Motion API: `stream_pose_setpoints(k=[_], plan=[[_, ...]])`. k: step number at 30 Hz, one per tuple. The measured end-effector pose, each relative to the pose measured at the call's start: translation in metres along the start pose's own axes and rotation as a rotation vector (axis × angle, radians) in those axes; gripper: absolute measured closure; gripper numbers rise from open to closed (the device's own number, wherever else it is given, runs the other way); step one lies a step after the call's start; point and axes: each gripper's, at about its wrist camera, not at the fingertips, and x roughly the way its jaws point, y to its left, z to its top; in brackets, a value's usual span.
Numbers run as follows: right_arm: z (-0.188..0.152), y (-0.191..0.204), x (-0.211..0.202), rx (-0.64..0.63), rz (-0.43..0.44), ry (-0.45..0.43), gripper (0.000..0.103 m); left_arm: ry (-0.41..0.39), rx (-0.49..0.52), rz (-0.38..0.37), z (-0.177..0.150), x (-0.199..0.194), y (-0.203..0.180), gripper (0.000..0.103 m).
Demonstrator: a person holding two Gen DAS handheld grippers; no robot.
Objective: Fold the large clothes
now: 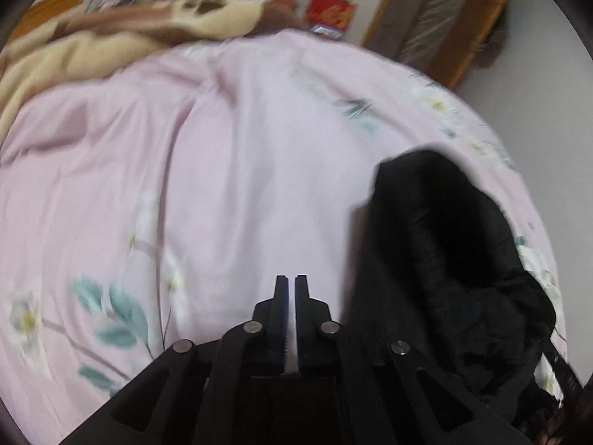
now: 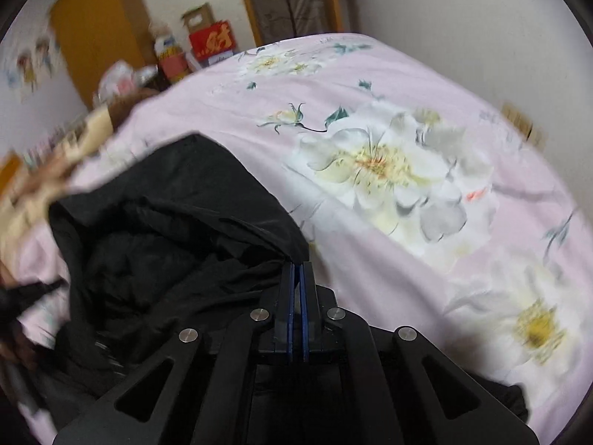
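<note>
A black garment (image 1: 444, 252) lies bunched on the pink flowered bed sheet (image 1: 185, 185), to the right of my left gripper (image 1: 291, 278). The left gripper hangs over bare sheet with its jaws nearly together, and only pink sheet shows in the thin slit between them. In the right wrist view the same black garment (image 2: 166, 230) fills the lower left. A fold of its edge runs up to a point at the tips of my right gripper (image 2: 297, 265), which is shut on that fabric. More black cloth lies under the right gripper's body.
A beige and brown blanket (image 1: 74, 55) is heaped at the far left of the bed. Beyond the bed stand a red box (image 2: 213, 40), other boxes, an orange cabinet (image 2: 96, 26) and a wooden door frame (image 1: 463, 37). Large white flowers (image 2: 389, 163) mark the sheet (image 2: 407, 74) to the right.
</note>
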Motion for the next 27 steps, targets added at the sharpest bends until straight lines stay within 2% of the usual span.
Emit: stream_pose_setpoints(k=[1, 2, 3, 4, 7, 8, 10, 12, 15, 16, 17, 19, 21, 23, 24, 25, 27], plan=[[0.003, -0.002, -0.009, 0.013, 0.012, -0.032, 0.077, -0.03, 0.032, -0.008, 0.007, -0.008, -0.004, 0.082], [0.005, -0.003, -0.016, 0.021, 0.029, -0.057, 0.069, -0.044, 0.036, -0.026, 0.011, -0.012, -0.006, 0.057], [0.009, -0.004, -0.026, 0.027, 0.052, -0.089, 0.067, -0.065, 0.027, -0.061, 0.017, -0.018, -0.006, 0.034], [0.013, -0.004, -0.034, 0.027, 0.067, -0.121, 0.062, -0.091, 0.002, -0.099, 0.025, -0.025, -0.005, 0.029], [0.032, 0.0, -0.046, 0.042, 0.042, -0.208, 0.055, -0.11, -0.013, -0.116, 0.046, -0.028, -0.009, 0.027], [0.039, 0.004, -0.044, 0.047, 0.045, -0.209, 0.051, -0.116, -0.014, -0.114, 0.052, -0.027, -0.012, 0.025], [0.056, 0.012, -0.025, 0.043, 0.059, -0.15, 0.051, -0.086, -0.018, -0.137, 0.064, -0.017, -0.02, 0.023], [0.065, 0.02, 0.0, 0.016, 0.061, -0.05, 0.051, -0.053, -0.022, -0.169, 0.068, -0.007, -0.027, 0.023], [0.065, 0.028, 0.031, -0.018, 0.138, 0.062, 0.051, 0.026, 0.007, -0.115, 0.062, 0.011, -0.04, 0.023], [0.061, 0.031, 0.042, -0.014, 0.159, 0.126, 0.051, 0.035, 0.005, -0.106, 0.059, 0.016, -0.04, 0.023], [0.058, 0.032, 0.046, -0.013, 0.15, 0.148, 0.051, 0.036, 0.005, -0.112, 0.057, 0.018, -0.039, 0.025], [0.049, 0.034, 0.053, -0.043, 0.11, 0.17, 0.051, 0.05, 0.008, -0.099, 0.052, 0.022, -0.038, 0.041], [0.043, 0.032, 0.053, -0.047, 0.12, 0.169, 0.061, 0.084, 0.022, -0.091, 0.047, 0.027, -0.038, 0.072], [0.038, 0.027, 0.053, -0.033, 0.127, 0.181, 0.075, 0.104, 0.015, -0.105, 0.042, 0.028, -0.037, 0.087], [0.037, 0.025, 0.051, -0.027, 0.132, 0.179, 0.079, 0.101, 0.009, -0.104, 0.04, 0.025, -0.036, 0.092], [0.035, 0.024, 0.049, -0.029, 0.134, 0.173, 0.086, 0.095, 0.007, -0.109, 0.038, 0.021, -0.037, 0.093], [0.035, 0.023, 0.042, -0.04, 0.127, 0.157, 0.093, 0.077, 0.014, -0.106, 0.036, 0.013, -0.038, 0.095]])
